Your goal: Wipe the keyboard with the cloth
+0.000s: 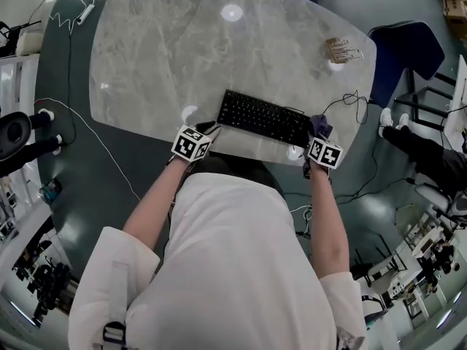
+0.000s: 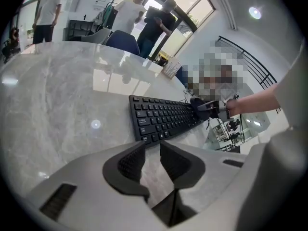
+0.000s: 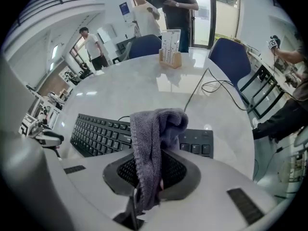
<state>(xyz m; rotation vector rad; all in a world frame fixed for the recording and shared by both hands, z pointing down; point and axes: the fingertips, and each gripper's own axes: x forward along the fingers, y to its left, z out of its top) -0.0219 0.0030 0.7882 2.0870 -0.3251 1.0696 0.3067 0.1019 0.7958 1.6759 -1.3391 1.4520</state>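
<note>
A black keyboard (image 1: 261, 117) lies near the front edge of the pale marble table (image 1: 160, 57). My right gripper (image 3: 153, 154) is shut on a grey-purple cloth (image 3: 156, 129), which bunches up above the jaws and hangs over the keyboard's (image 3: 98, 133) right end. In the head view the cloth (image 1: 319, 126) sits at that right end, just ahead of the right gripper (image 1: 316, 135). My left gripper (image 2: 153, 150) is open with only bare table between its pads, just short of the keyboard's (image 2: 161, 118) left end. It shows in the head view (image 1: 210, 129) by that corner.
A small wooden stand with cards (image 1: 343, 49) sits at the table's far right. The keyboard's thin cable (image 1: 352, 102) loops off the right edge. Blue chairs (image 3: 231, 57) stand around the table. Several people (image 3: 180, 8) stand near the glass doors behind.
</note>
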